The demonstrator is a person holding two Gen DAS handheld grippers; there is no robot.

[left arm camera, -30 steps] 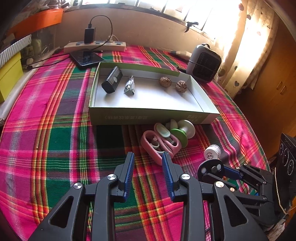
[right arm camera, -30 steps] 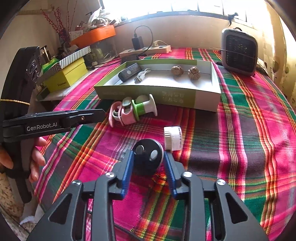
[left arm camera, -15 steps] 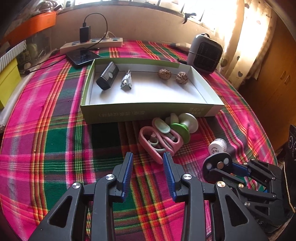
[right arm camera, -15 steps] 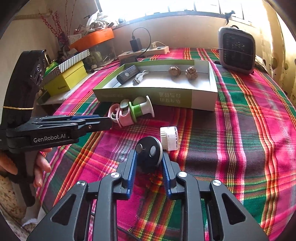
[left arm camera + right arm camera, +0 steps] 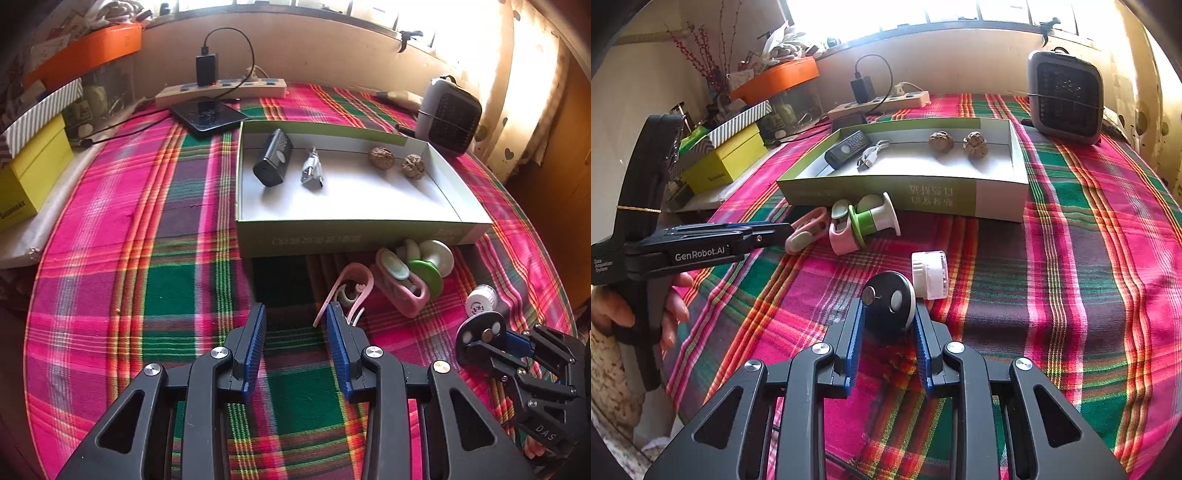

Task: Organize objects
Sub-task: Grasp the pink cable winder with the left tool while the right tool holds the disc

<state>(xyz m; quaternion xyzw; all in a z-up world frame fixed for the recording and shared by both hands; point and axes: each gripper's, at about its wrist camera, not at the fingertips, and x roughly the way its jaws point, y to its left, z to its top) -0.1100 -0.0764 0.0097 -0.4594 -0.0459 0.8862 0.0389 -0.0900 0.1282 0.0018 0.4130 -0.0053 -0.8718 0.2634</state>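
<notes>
My right gripper (image 5: 888,314) is shut on a black round disc (image 5: 888,301), which also shows at the right of the left wrist view (image 5: 480,338). A white ribbed cap (image 5: 929,275) lies just beyond the disc. My left gripper (image 5: 297,325) stands open over the plaid cloth with nothing pressed between its pads. The end of a pink loop (image 5: 349,284) lies by its right fingertip. Beside the loop are a pink case (image 5: 402,293) and a green-and-white spool (image 5: 432,266). Behind them stands the open green box (image 5: 332,238), holding a black device (image 5: 275,158), a cable plug (image 5: 312,171) and two walnuts (image 5: 382,158).
A grey heater (image 5: 1065,98) stands at the back right. A phone (image 5: 207,114) and a power strip (image 5: 221,90) lie behind the box. Yellow and striped boxes (image 5: 29,162) are stacked at the left edge. A person's hand (image 5: 613,306) holds the left gripper's handle.
The right jaws have closed onto the black disc. The left jaws have widened a little, and the left view has swung so the box now sits further right.
</notes>
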